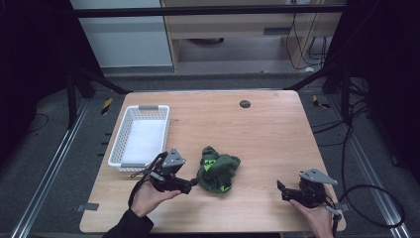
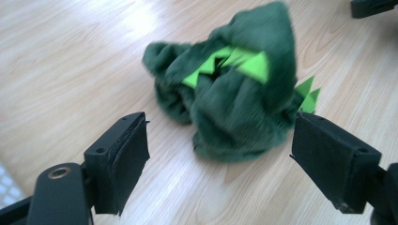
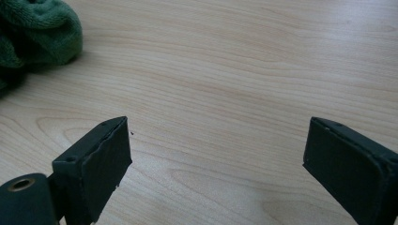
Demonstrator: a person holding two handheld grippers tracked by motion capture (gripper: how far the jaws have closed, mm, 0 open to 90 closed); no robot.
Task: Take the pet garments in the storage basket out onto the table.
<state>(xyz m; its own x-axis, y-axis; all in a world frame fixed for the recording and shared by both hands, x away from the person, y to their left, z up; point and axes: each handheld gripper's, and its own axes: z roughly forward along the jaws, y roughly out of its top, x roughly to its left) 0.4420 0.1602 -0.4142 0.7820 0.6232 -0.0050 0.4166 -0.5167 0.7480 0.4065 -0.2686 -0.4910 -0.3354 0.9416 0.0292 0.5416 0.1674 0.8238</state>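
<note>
Cloth (image 2: 234,93) just beyond left tool (image 2: 218,154)

floor: grey carpet (image 1: 44,163)
far wall: pale panel (image 1: 130,42)
furniture: wooden cabinet (image 1: 237,29) beyond the wooden table (image 1: 257,134)

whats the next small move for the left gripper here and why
Probably ease the left gripper forward and close on the green plush toy: its jaws stand open just short of the toy, which lies loose on the table beside the white basket.
</note>
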